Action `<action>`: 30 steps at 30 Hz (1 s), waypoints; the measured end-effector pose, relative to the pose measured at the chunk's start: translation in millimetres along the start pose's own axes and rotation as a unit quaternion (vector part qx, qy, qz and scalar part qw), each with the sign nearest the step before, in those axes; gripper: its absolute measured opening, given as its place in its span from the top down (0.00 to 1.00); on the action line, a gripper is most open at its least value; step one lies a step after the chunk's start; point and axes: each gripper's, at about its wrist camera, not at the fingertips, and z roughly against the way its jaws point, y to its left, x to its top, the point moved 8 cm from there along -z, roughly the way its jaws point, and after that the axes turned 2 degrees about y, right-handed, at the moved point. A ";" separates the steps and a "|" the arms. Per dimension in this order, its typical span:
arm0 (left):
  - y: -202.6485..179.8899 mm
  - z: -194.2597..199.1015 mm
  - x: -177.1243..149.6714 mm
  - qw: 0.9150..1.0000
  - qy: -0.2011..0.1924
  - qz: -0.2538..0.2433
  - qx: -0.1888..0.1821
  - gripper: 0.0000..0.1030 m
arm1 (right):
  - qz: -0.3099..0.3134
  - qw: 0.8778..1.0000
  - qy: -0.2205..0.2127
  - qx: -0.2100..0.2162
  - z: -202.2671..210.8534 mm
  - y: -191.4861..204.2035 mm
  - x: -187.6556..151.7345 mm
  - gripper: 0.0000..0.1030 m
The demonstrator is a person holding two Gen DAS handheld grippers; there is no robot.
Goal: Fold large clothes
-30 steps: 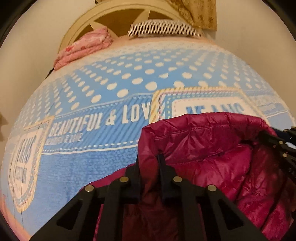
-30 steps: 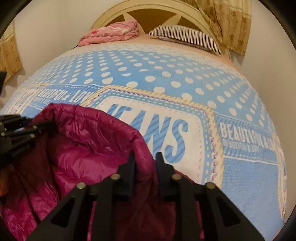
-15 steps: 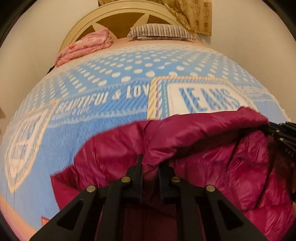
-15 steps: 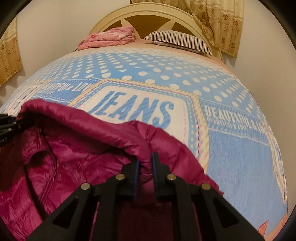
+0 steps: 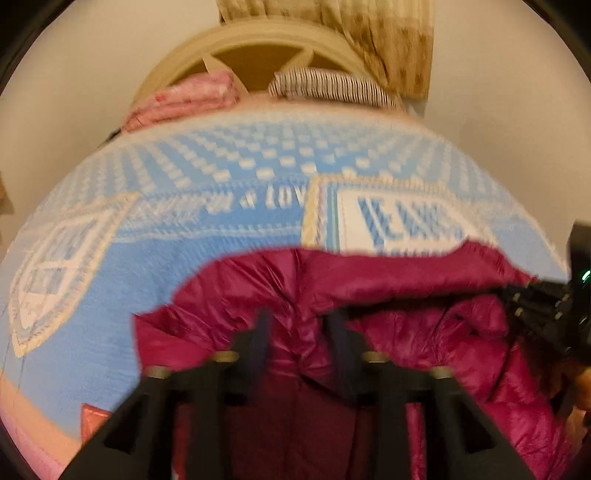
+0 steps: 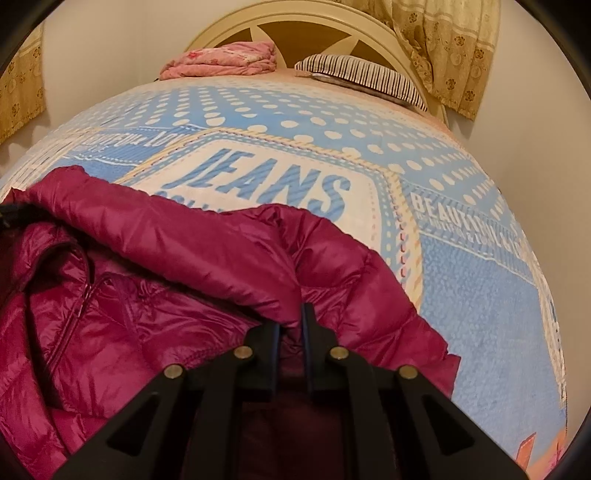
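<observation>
Bed cover [image 6: 480, 295], pale blue with white dots, spreads ahead of both grippers to the headboard [image 6: 295, 22]. Its central white panel reads "JEANS" in blue striped capitals; a band to the right of the right gripper reads "BEAUTIFUL &", the rest cut off at the frame edge. In the blurred left wrist view only "& LOV" and part of the panel lettering can be made out; a shield-shaped badge lies ahead and to the left, its text unreadable.

Magenta down jacket [image 6: 155, 306] lies bunched on the near part of the cover, directly before and beneath both grippers, its upper fold overlapping the lower edge of the "JEANS" panel. A zipper line runs down the part to the left of the right gripper.

Right gripper [image 6: 291, 325]: fingers drawn close, pinching a ridge of jacket fabric between them.

Left gripper [image 5: 299, 332]: fingers set apart, jacket fabric lying in the gap; whether they touch it cannot be told through the blur.

Far ahead, against the headboard, lie a folded pink quilt [image 6: 225, 59] and, to its right, a striped pillow [image 6: 365, 77]. Patterned curtain [image 6: 454, 51] hangs at upper right.
</observation>
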 end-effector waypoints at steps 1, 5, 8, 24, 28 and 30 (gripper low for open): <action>6.1 10.3 7.4 1.000 -0.022 0.016 0.010 0.27 | 0.000 1.000 0.000 0.000 -0.3 0.3 -0.8 0.88; 5.3 21.7 31.7 0.998 -0.053 0.043 -0.009 0.21 | 0.002 1.000 -0.001 -0.001 -1.5 1.7 -2.3 0.88; -8.6 -1.9 39.5 0.999 -0.024 0.033 0.022 0.21 | 0.003 1.000 0.000 -0.002 -2.5 2.0 -2.9 0.88; -18.0 -66.9 -8.2 0.996 0.060 0.001 0.073 0.21 | -0.051 0.996 -0.041 0.065 58.8 -10.9 -5.6 0.70; -19.9 -44.5 9.4 0.997 0.036 0.016 0.069 0.21 | -0.093 0.989 -0.069 0.089 72.6 -15.4 16.6 0.62; -24.5 -32.2 19.9 0.998 0.017 0.027 0.052 0.21 | -0.102 0.988 -0.073 0.095 68.2 -10.9 30.8 0.61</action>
